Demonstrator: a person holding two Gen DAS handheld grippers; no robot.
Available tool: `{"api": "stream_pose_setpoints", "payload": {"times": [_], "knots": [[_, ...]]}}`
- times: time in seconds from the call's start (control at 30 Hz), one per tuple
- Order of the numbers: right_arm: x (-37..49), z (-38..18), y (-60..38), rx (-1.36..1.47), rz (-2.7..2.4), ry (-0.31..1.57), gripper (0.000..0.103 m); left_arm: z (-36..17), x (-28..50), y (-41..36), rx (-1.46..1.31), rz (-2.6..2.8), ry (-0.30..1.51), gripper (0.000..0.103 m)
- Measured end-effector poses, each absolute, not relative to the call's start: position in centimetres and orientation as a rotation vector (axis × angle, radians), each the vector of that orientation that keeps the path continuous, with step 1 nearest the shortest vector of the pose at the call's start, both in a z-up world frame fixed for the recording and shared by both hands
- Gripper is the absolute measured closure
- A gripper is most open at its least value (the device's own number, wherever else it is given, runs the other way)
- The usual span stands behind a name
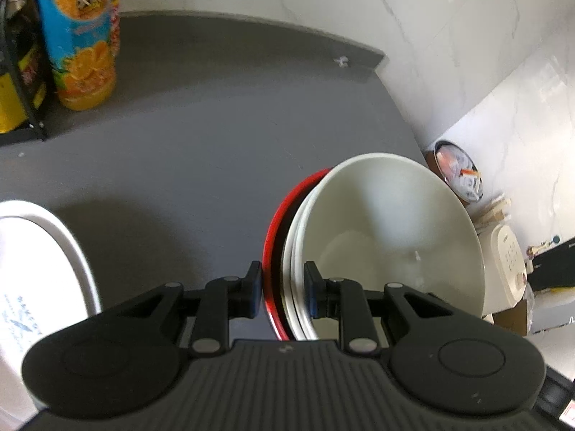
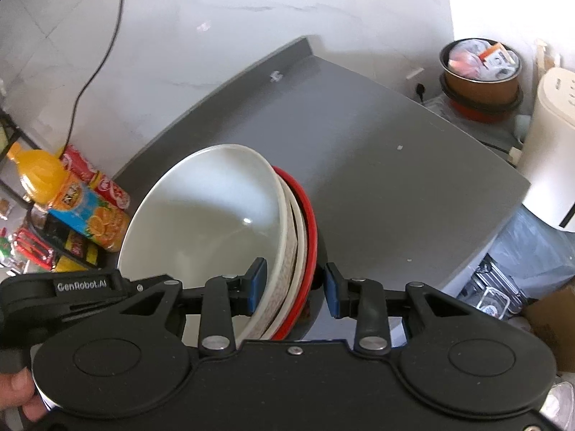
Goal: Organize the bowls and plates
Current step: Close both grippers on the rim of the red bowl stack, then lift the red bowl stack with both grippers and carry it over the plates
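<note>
A tilted stack of dishes is held over the grey counter (image 1: 197,125). It has a white bowl (image 1: 388,222) on top, white plates (image 1: 296,251) under it and a red plate (image 1: 276,215) at the bottom. My left gripper (image 1: 283,287) is shut on the stack's near rim, one pad on the red plate and one inside the bowl. In the right wrist view my right gripper (image 2: 294,285) straddles the same stack. Its left pad is against the white bowl (image 2: 208,208). A small gap separates its right pad from the red plate (image 2: 309,215).
An orange juice bottle (image 1: 82,36) and a black rack (image 1: 21,72) stand at the counter's far left, red cans (image 2: 97,179) beside them. A white container (image 1: 43,251) sits near left. Past the counter's right edge are a rice cooker (image 2: 553,143) and a filled pot (image 2: 481,68).
</note>
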State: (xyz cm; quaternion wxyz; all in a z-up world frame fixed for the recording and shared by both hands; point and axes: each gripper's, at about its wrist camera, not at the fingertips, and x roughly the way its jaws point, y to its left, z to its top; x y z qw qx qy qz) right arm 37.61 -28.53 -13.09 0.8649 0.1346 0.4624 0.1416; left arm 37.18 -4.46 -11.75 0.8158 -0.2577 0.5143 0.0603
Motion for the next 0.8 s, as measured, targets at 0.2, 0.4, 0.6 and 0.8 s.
{"api": "stream_pose_setpoints", "payload": {"times": [0.2, 0.4, 0.6, 0.8], "knots": [[37.3, -12.3, -26.7, 0.297, 0.344, 0.961, 0.070, -9.8, 36.5, -2.6, -0.517, 0.155, 1.071, 0.081], [36.8, -11.3, -24.4, 0.274, 0.378, 0.946, 0.070, -9.0, 35.1, -0.2, -0.545, 0.185, 1.063, 0.081], [36.2, -10.7, -22.4, 0.257, 0.417, 0.945, 0.070, -8.1, 33.9, 1.8, -0.555, 0.210, 1.048, 0.081], [35.4, -10.3, -19.8, 0.231, 0.469, 0.947, 0.070, -7.5, 31.8, 4.3, -0.578, 0.253, 1.034, 0.081]]}}
